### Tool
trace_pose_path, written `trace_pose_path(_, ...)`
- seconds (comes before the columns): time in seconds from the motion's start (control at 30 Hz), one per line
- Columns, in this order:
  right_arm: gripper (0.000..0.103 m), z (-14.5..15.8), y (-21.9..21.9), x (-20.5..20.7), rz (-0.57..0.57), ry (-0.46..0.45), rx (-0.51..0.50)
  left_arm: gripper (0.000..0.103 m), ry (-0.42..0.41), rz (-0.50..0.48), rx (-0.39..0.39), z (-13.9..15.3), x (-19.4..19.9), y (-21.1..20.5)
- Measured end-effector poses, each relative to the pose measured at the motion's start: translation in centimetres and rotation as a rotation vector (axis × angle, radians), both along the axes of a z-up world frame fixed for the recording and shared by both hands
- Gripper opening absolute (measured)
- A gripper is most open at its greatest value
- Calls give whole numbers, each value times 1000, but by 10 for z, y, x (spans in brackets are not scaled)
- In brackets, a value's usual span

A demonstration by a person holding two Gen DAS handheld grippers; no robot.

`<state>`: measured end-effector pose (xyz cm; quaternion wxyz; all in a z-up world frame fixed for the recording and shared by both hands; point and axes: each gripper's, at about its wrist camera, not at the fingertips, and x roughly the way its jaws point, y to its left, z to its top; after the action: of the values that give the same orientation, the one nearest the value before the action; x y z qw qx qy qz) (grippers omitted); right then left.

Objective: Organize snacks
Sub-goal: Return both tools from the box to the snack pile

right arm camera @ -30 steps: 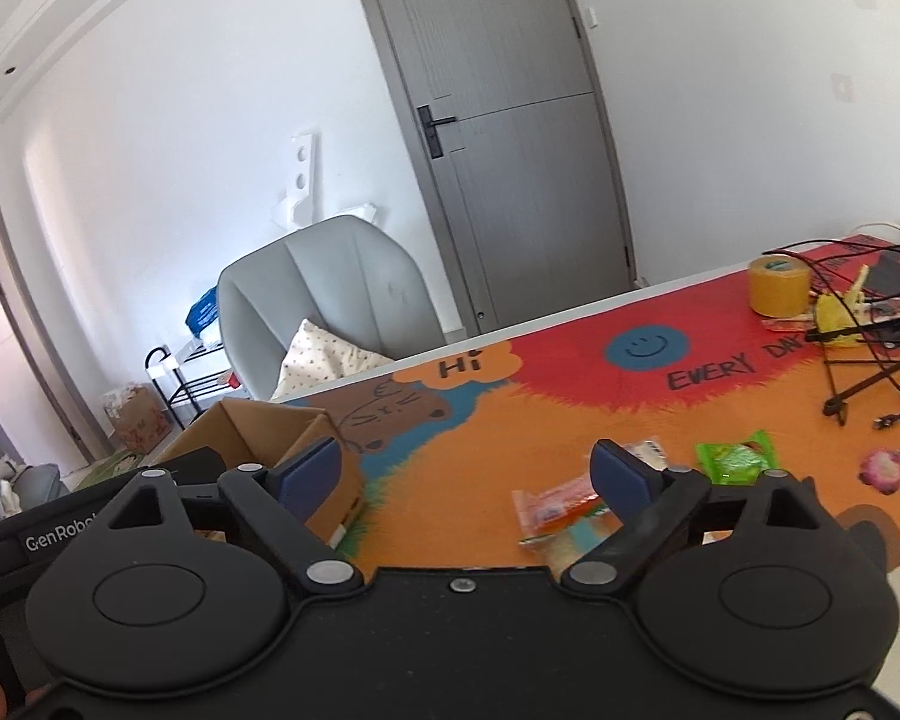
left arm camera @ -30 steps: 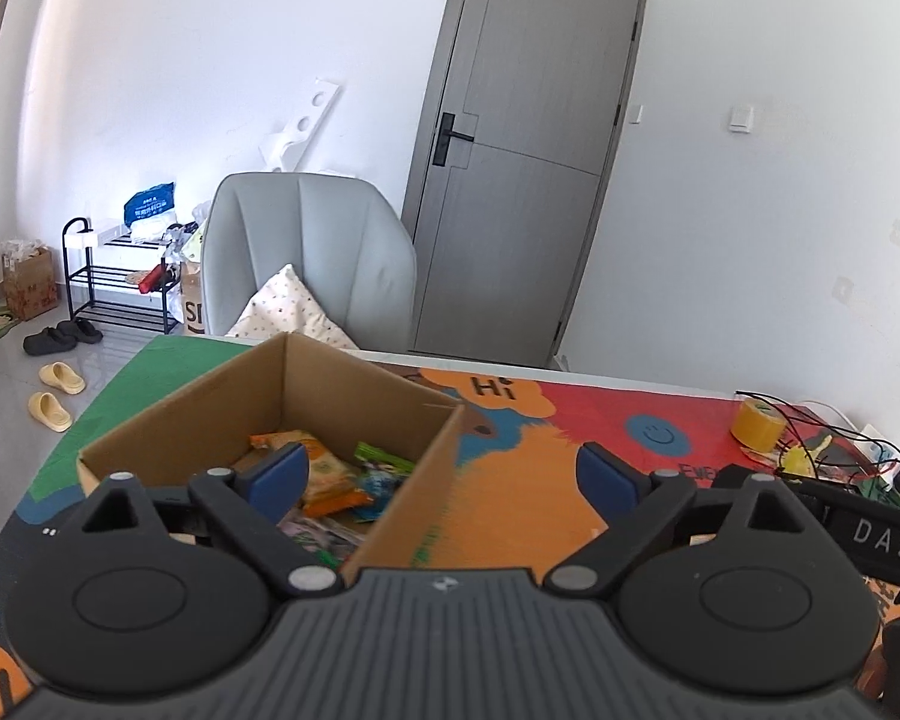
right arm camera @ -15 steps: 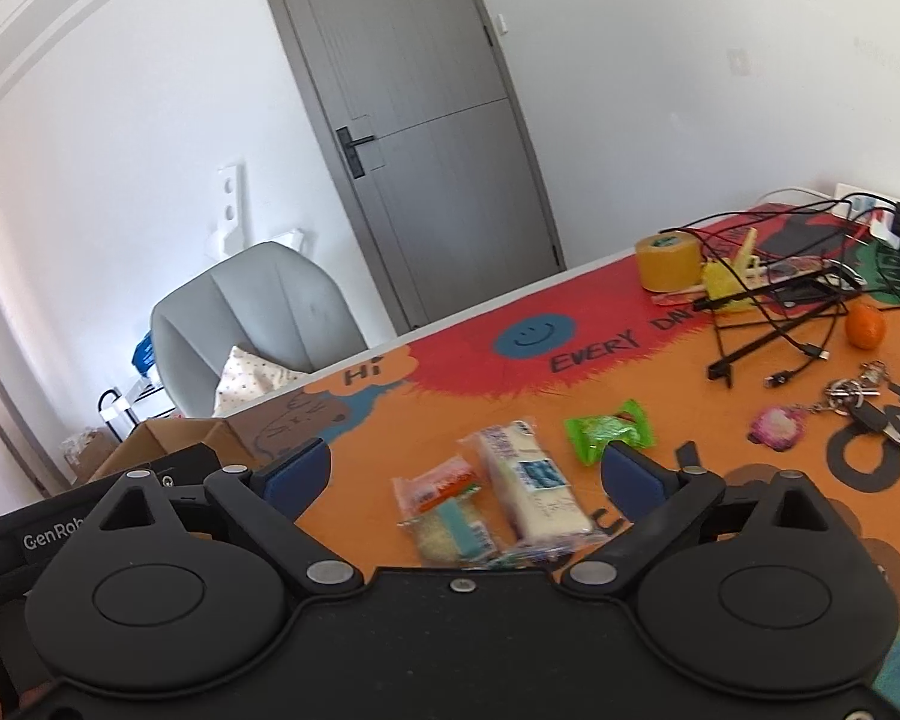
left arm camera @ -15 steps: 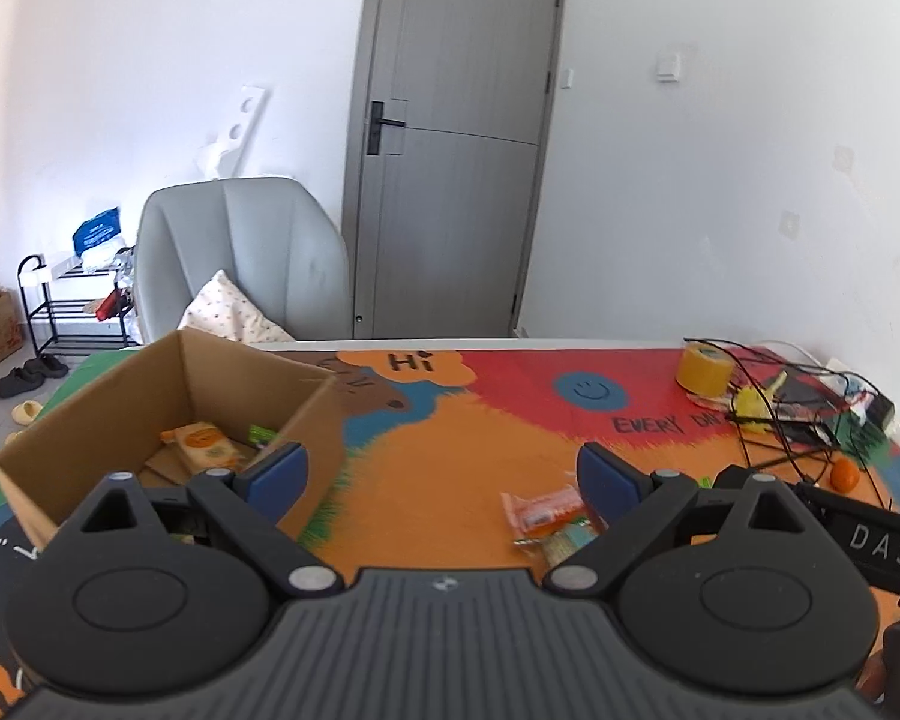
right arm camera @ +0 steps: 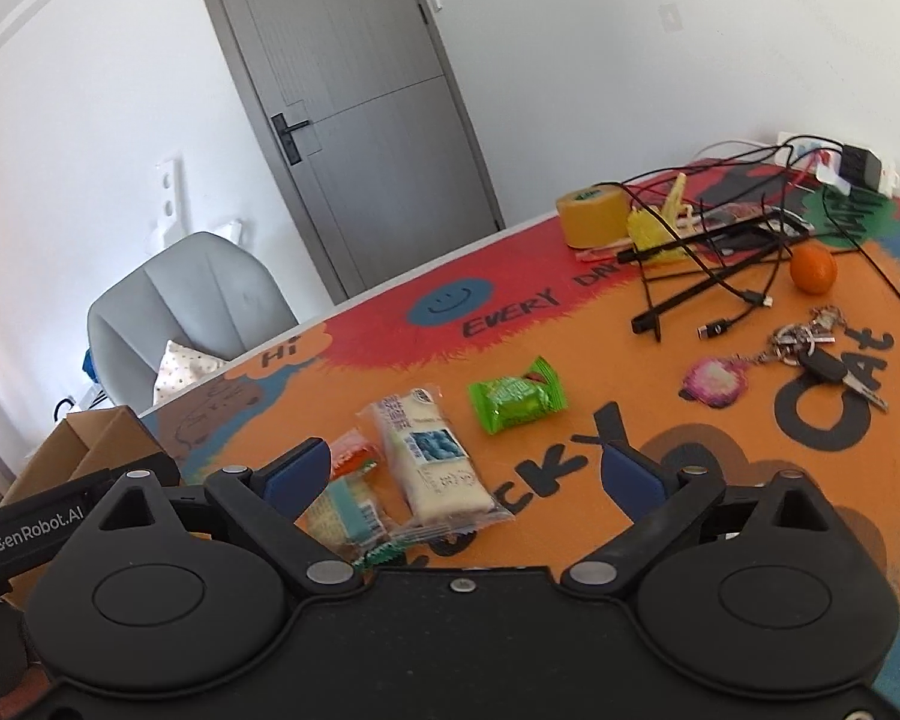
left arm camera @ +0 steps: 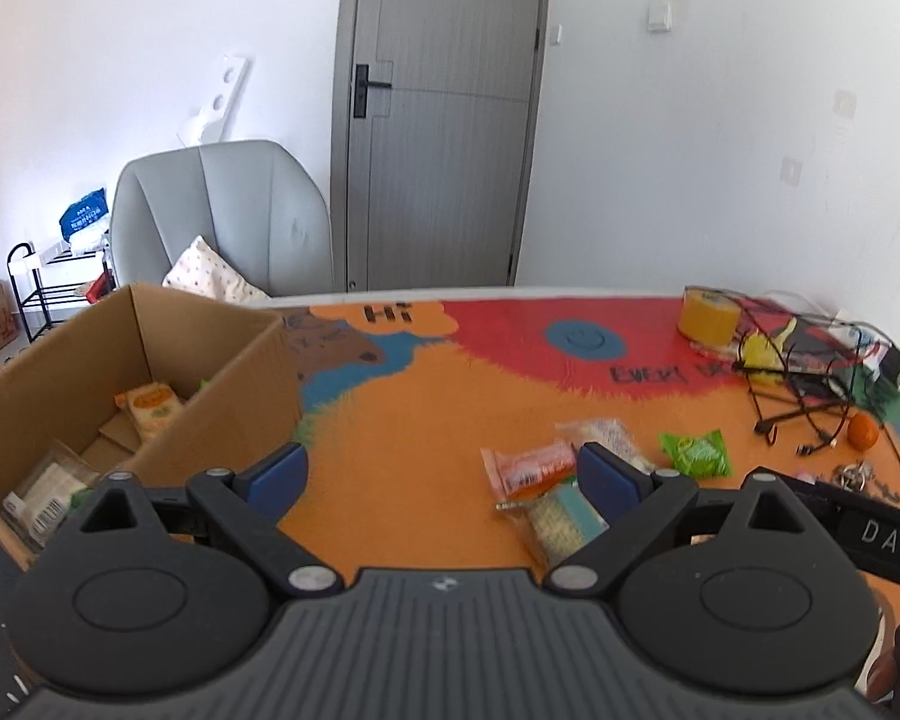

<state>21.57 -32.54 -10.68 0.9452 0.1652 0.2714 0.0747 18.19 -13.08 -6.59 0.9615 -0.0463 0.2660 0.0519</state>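
The left gripper [left arm camera: 438,474] fills the bottom of its view, its two blue-padded fingers spread wide with nothing held between them. The right gripper [right arm camera: 465,471] is seen the same way at the bottom of the right wrist view: jaws wide apart, nothing gripped.

Four snack packets are counted on the mat [right arm camera: 570,360], loose, in the lower middle of the right wrist frame. Just beyond the right gripper's left finger [right arm camera: 297,471] an orange packet [right arm camera: 354,459] and a teal packet [right arm camera: 345,513] are found, the teal one partly hidden by that finger. A white packet [right arm camera: 429,459] is laid lengthwise beside them, touching or overlapping the teal one at its near end. A green packet [right arm camera: 516,396] is set apart, farther up and to the right.

In the left wrist view one box [left arm camera: 234,372] is seen at the left edge, open at the top and split by a cardboard divider. Inside it at least two packets are made out: an orange one [left arm camera: 150,408] in the far part and a pale one [left arm camera: 45,486] in the near corner; a trace of green beside each cannot be identified.

Toward the upper right of the right wrist frame one tape roll [right arm camera: 591,216], one orange [right arm camera: 813,267], a tangle of black cables [right arm camera: 702,264] and one bunch of keys [right arm camera: 810,348] are seen. One grey chair [left arm camera: 222,216] is placed behind the table.
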Motion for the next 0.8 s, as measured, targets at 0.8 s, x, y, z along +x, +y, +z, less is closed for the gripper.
trace_pose_path(0.8, 60, -38, 2, 48, 80, 97, 20, 83, 124, -30, -36, -49, 57, -26)
